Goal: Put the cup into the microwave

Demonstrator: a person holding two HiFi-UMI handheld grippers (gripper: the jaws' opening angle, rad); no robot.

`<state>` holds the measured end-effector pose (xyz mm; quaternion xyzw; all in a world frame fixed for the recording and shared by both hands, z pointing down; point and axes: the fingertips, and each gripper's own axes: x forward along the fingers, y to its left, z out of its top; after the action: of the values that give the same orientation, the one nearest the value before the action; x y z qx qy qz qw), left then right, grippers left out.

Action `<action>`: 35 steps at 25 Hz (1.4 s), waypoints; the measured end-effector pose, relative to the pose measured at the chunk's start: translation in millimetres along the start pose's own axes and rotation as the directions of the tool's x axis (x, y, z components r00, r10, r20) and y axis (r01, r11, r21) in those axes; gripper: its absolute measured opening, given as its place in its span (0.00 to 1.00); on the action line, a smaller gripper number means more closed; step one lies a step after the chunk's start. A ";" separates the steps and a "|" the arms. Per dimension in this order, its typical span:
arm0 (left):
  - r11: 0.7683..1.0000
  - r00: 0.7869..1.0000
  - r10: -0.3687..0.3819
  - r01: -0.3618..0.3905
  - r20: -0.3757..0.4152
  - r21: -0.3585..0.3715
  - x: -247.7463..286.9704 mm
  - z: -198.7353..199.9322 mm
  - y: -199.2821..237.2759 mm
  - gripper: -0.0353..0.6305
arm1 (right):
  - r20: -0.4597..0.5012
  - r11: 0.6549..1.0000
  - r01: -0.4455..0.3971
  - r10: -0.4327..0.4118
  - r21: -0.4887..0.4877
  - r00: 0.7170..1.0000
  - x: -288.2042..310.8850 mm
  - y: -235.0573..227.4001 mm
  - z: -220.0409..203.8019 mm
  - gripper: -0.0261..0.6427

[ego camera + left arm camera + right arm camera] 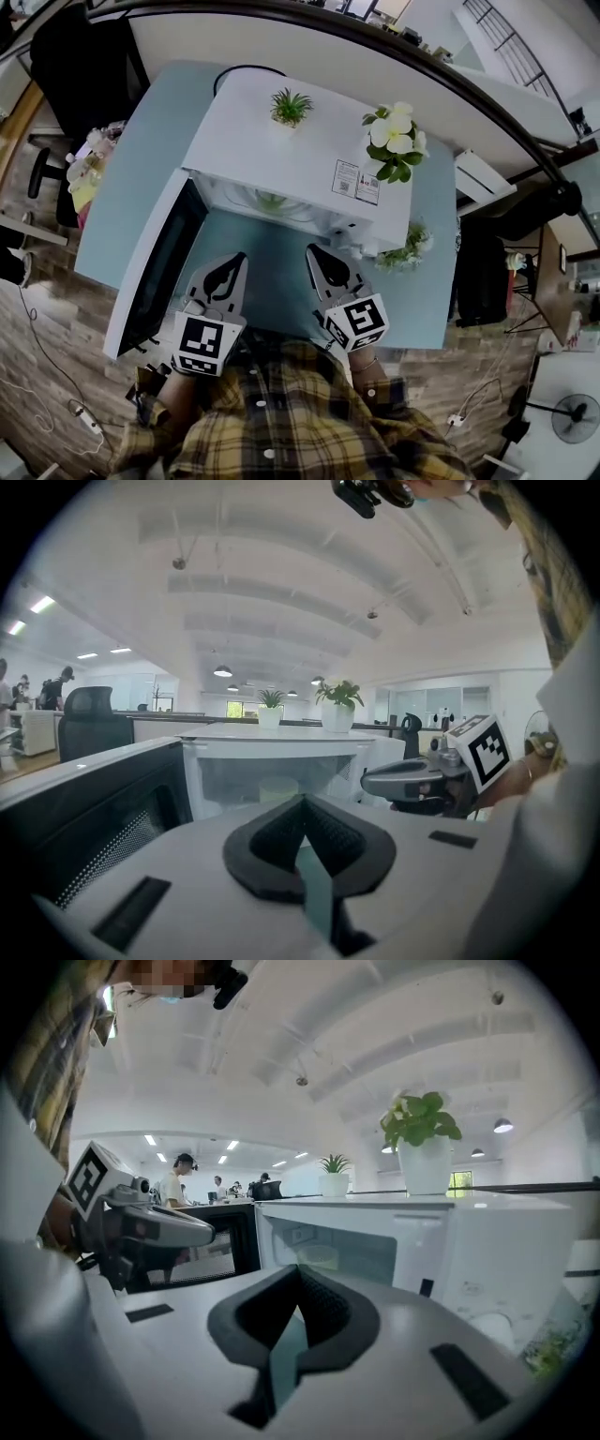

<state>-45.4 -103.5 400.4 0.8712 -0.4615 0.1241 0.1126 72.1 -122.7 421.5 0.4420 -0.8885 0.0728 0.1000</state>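
A white microwave (300, 159) stands on the blue table (131, 169) with its door (150, 272) swung open to the left. Inside its cavity sits a pale cup (272, 200), which also shows in the left gripper view as the cup (278, 787) and in the right gripper view as the cup (319, 1255). My left gripper (236, 258) and right gripper (312, 250) hover side by side in front of the opening, apart from the cup. Both are shut with nothing held. Jaw tips of the left gripper (302, 803) and the right gripper (300, 1274) meet.
On top of the microwave stand a small green plant (291, 106) and a white-flowered plant (394, 141). Another plant (408, 248) sits at the microwave's right front corner. A black office chair (84, 66) stands beyond the table's left end.
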 end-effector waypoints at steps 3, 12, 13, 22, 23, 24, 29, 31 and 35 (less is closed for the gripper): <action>1.000 1.000 -0.030 0.030 -0.002 0.005 5.8 3.5 -7.6 0.04 | -0.009 1.000 -0.004 0.004 0.017 1.000 -15.1 -2.9 4.8 0.05; 0.996 0.997 -0.081 0.081 0.007 0.027 20.5 15.3 -23.3 0.04 | 0.013 0.996 0.066 -0.067 0.057 0.998 -50.3 -29.7 25.6 0.05; 0.996 0.997 -0.083 0.082 0.008 0.028 21.8 16.1 -23.8 0.04 | 0.018 0.995 0.075 -0.076 0.059 0.997 -52.8 -33.1 27.4 0.05; 0.996 0.996 -0.088 0.088 0.002 0.028 26.9 16.5 -24.6 0.04 | 0.034 0.991 0.107 -0.110 0.080 0.993 -52.9 -44.5 29.2 0.05; 0.996 0.996 -0.088 0.088 0.001 0.027 27.2 16.2 -24.4 0.03 | 0.034 0.991 0.107 -0.110 0.082 0.993 -52.1 -44.4 28.7 0.05; 0.996 0.996 -0.087 0.087 0.000 0.025 27.5 15.7 -24.0 0.04 | 0.035 0.991 0.106 -0.109 0.084 0.993 -51.5 -44.0 28.3 0.05; 0.996 0.996 -0.091 0.091 -0.004 0.017 28.0 13.7 -23.8 0.04 | 0.038 0.990 0.101 -0.105 0.096 0.994 -51.1 -42.2 26.6 0.05; 0.996 0.996 -0.093 0.093 -0.005 0.015 27.8 12.9 -23.7 0.04 | 0.036 0.990 0.101 -0.105 0.097 0.994 -50.9 -41.4 25.7 0.05; 0.995 0.995 -0.095 0.095 -0.007 0.014 27.4 11.7 -23.0 0.04 | 0.032 0.990 0.101 -0.105 0.093 0.994 -50.1 -40.1 24.7 0.05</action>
<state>-10.1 -115.7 396.2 0.8926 -0.4181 0.1247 0.1136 130.9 -113.5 387.0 0.4926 -0.8619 0.0999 0.0668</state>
